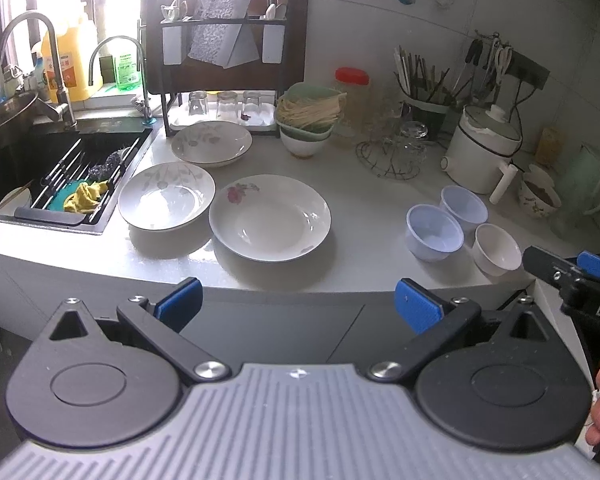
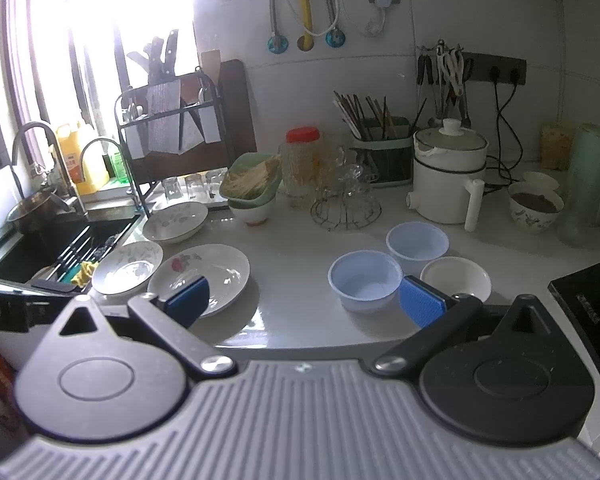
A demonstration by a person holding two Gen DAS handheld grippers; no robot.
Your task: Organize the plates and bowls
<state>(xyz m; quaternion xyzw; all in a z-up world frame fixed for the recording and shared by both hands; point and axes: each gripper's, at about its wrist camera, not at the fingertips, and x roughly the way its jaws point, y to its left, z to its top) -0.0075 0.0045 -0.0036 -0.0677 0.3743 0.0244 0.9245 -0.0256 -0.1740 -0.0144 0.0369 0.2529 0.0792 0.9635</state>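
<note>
Three deep plates lie on the white counter: a rose-printed one [image 1: 270, 217] [image 2: 208, 274] at the front, a grey-leaf one [image 1: 167, 195] [image 2: 127, 267] to its left, and another [image 1: 211, 143] [image 2: 175, 221] behind. Two pale blue bowls [image 1: 435, 232] [image 1: 463, 205] and a white bowl [image 1: 496, 249] stand to the right; in the right wrist view they are the near blue bowl [image 2: 365, 279], far blue bowl [image 2: 417, 243] and white bowl [image 2: 456, 276]. My left gripper [image 1: 298, 304] is open and empty off the counter's front edge. My right gripper [image 2: 306, 300] is open and empty, in front of the blue bowl.
A sink [image 1: 40, 168] with a rack and cloth is at the left. A dish rack [image 1: 224, 60] with glasses, a noodle bowl stack [image 1: 306, 120], a wire glass stand [image 1: 396, 152], a white cooker pot [image 1: 482, 152], a filled bowl [image 1: 538, 196] and a green kettle [image 2: 592, 176] line the back.
</note>
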